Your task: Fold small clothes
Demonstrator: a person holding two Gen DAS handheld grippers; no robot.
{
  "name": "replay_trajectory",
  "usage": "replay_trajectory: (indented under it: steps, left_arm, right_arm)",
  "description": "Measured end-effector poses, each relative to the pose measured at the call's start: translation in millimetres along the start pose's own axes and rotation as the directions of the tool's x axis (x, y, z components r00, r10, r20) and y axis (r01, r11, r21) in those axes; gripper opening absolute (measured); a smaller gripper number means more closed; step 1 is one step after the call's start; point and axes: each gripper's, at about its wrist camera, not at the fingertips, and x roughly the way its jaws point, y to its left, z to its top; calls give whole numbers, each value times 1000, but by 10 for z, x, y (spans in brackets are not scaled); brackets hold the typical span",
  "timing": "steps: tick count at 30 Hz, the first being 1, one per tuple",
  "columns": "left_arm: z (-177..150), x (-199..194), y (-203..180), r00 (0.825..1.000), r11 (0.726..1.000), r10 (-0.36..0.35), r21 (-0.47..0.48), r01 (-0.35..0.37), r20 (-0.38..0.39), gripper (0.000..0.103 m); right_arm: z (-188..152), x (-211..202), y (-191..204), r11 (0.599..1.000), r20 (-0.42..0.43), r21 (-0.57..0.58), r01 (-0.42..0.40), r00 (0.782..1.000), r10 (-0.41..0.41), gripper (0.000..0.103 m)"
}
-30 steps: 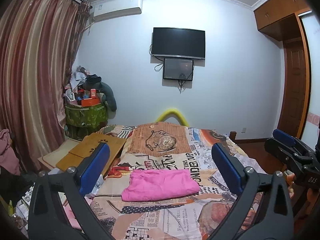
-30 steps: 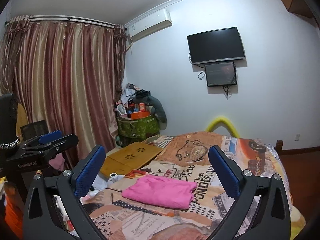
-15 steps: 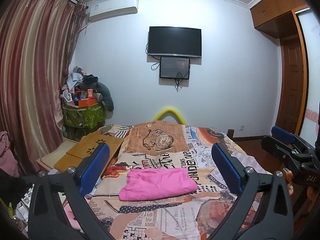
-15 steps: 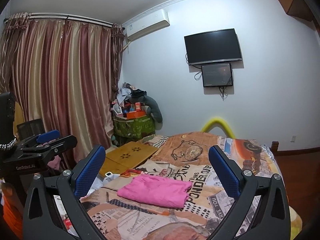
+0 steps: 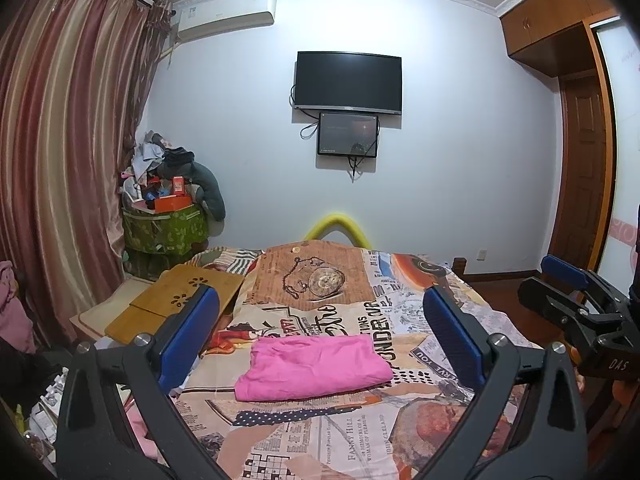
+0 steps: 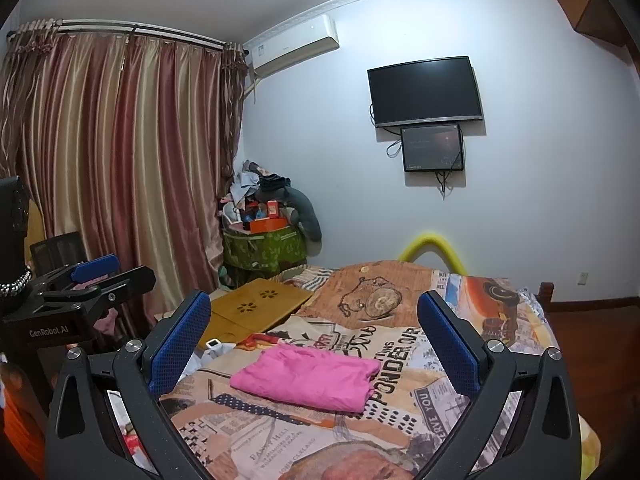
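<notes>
I am looking into a bedroom in someone's home. A bed (image 5: 404, 316) fills the middle of the room, covered by a quilt printed with newspaper scraps and a pocket watch. Long striped curtains (image 6: 120, 168) hang from a rail on the left. An air conditioner (image 5: 228, 12) sits high on the pale wall, and a dark television (image 5: 348, 80) is mounted there with a smaller screen (image 5: 347, 135) just below it. In the corner I see a green box (image 6: 264, 250) piled with clothes and cartons. A wooden wardrobe (image 5: 560, 20) and door (image 5: 582, 168) stand on the right.
</notes>
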Motion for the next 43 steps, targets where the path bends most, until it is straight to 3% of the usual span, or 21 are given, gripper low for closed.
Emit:
replay_trajectory:
  steps: [43]
  left_arm:
    - [0,81,-6,998,998,-56,-15,55,-43,103]
  right_arm:
    - [-19,2,-22,1000,-9,-3,-1,1000,1,102]
